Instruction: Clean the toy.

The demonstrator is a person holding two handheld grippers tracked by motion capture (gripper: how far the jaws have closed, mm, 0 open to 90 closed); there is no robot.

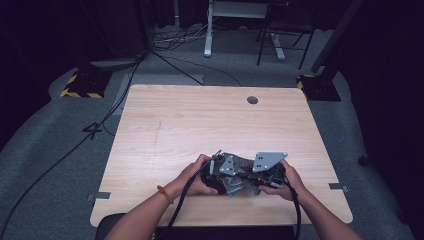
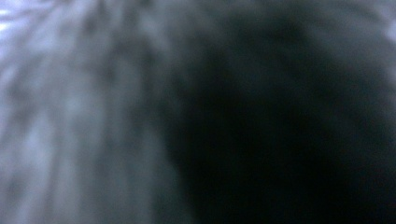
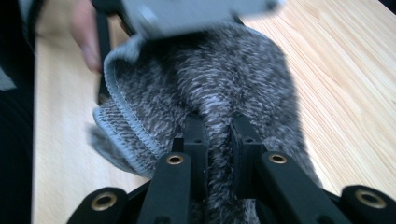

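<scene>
Two hand-held grippers meet over one grey knit cloth at the near-centre of the wooden table, close to the person's edge. Right gripper: jaws pressed together on a ridge of the knit, fabric bunched up between the pads; pinch sits on a fold rather than the hem, prob. so the cloth can be lifted or pulled w/o slipping. Ribbed hem curls away at the left of the right gripper view. Left gripper: lens buried in blurred grey fabric, so jaws can't be seen directly; they read as closed, apparently on the same cloth from the opposite side. High view: both hands crowd together, grey plates almost touching, cloth mostly hidden beneath. Opposed grips suggest the piece is being held taut for spreading or folding. Cables trail back toward the person.
</scene>
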